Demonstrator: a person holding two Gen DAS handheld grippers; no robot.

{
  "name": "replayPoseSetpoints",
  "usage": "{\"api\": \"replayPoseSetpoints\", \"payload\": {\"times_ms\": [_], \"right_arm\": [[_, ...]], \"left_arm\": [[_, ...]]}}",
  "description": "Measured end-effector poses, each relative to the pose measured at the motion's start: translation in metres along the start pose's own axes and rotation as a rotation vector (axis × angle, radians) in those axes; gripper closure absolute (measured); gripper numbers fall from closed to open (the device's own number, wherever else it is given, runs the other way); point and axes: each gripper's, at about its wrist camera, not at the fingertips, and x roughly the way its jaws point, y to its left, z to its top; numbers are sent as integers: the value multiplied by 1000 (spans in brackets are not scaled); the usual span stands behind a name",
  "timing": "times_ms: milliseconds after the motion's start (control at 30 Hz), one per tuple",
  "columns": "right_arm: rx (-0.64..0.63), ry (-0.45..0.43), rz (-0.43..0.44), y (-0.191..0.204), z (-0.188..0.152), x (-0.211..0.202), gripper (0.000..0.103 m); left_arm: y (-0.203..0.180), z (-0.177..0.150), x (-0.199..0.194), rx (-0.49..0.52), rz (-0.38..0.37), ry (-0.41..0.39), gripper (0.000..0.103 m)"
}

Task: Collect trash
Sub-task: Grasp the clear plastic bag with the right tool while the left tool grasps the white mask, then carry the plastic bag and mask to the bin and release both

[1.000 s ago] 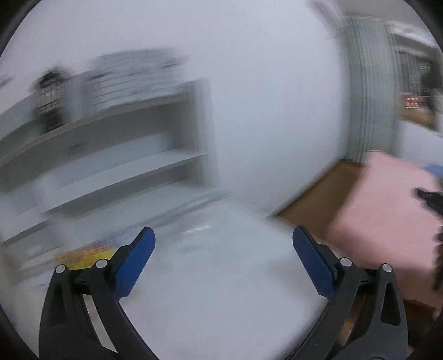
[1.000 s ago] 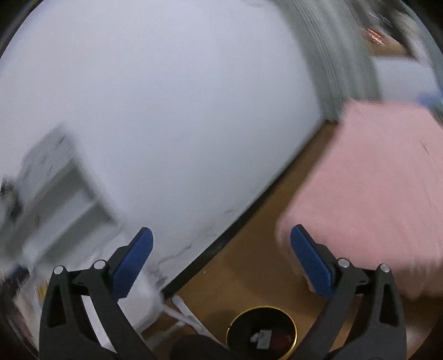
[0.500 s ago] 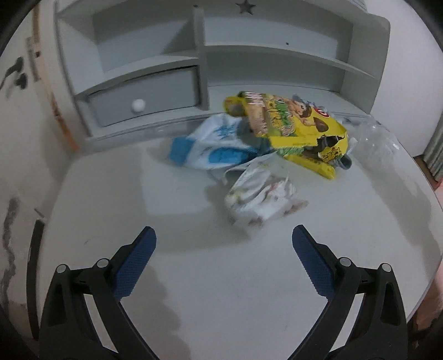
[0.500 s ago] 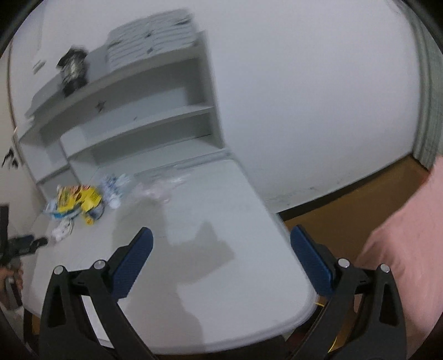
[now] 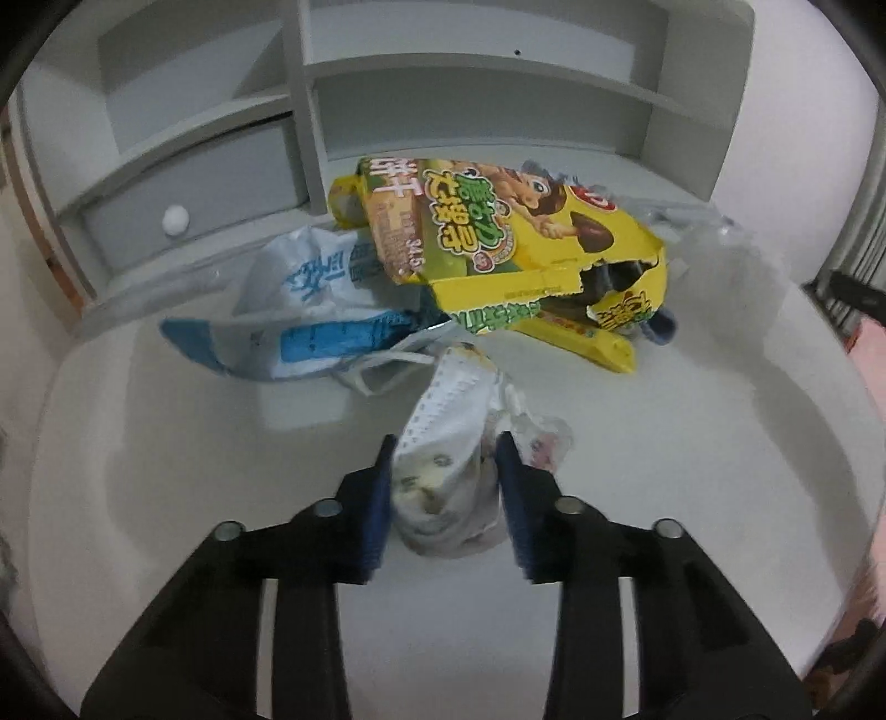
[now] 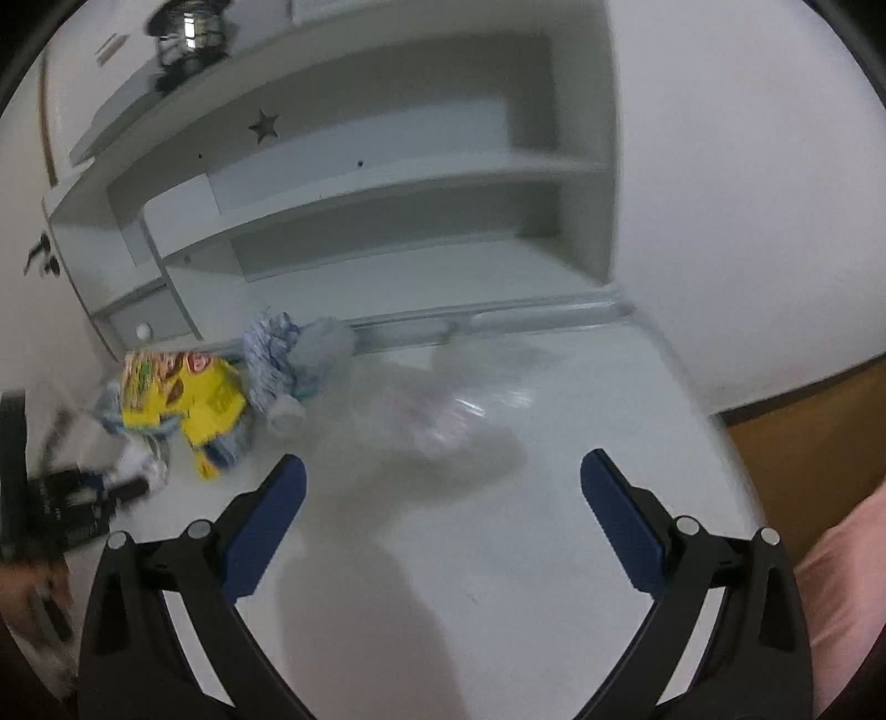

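Observation:
A heap of trash lies on the white desk (image 5: 664,498): a torn yellow snack box (image 5: 498,243), a white and blue plastic bag (image 5: 315,299), clear film (image 5: 714,260) and, nearest, a crumpled white wrapper (image 5: 448,421). My left gripper (image 5: 443,459) is closing, its blue pads pressing both sides of that wrapper. In the right wrist view my right gripper (image 6: 443,487) stands open over bare desk, with a clear plastic bag (image 6: 443,415) just beyond its tips. The yellow box (image 6: 183,399) and the left gripper (image 6: 111,487) sit far to its left.
A grey shelf unit (image 5: 310,111) with a small drawer (image 5: 188,194) backs the desk. A dark pot (image 6: 188,39) stands on top of it. The desk's right edge drops to a wooden floor (image 6: 803,421), beside a pink cover (image 6: 841,554).
The left gripper swung from the wall down to the desk, advanced to the crumpled wrapper and closed around it. The right gripper swept from the floor side to the desk, staying open.

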Motion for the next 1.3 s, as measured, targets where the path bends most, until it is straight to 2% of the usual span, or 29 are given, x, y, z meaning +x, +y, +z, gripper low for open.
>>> {"api": "replayPoseSetpoints", "payload": {"times_ms": [100, 167, 233, 267, 333, 400, 533, 733, 800, 900, 1000, 1067, 1133, 1200, 1300], "right_arm": [[1, 54, -9, 3, 15, 39, 7], [7, 97, -11, 4, 21, 60, 12], [23, 143, 3, 3, 22, 77, 38], [37, 156, 19, 1, 22, 82, 43], [51, 157, 38, -1, 19, 85, 61], [37, 137, 37, 1, 18, 80, 71], [17, 76, 43, 0, 16, 55, 72], [3, -68, 57, -4, 27, -2, 72], [12, -63, 76, -10, 24, -6, 72], [34, 14, 105, -22, 8, 5, 73], [68, 6, 144, -34, 0, -8, 73], [90, -35, 170, -49, 0, -34, 73], [109, -90, 185, -72, -3, -72, 73], [126, -139, 175, -96, -10, -109, 73], [169, -181, 88, -145, -30, -165, 73]], "left_arm": [[6, -1, 0, -39, -32, 7, 73], [12, -4, -4, -61, -36, 7, 73], [19, -7, -9, -74, -41, -2, 73], [22, -7, -13, -79, -47, -15, 73], [25, -8, -19, -84, -42, -37, 73], [28, -8, -23, -96, -42, -54, 73], [29, -9, -27, -113, -48, -55, 75], [19, -4, -38, -103, -67, -80, 75], [13, -2, -43, -88, -63, -87, 75], [4, 1, -46, -88, -79, -89, 77], [-18, 8, -56, -61, -98, -106, 77], [-37, 14, -63, -32, -125, -122, 77], [-73, 23, -72, 14, -199, -138, 77], [-129, 29, -80, 98, -311, -149, 77], [-216, 28, -85, 251, -460, -138, 77]]}}
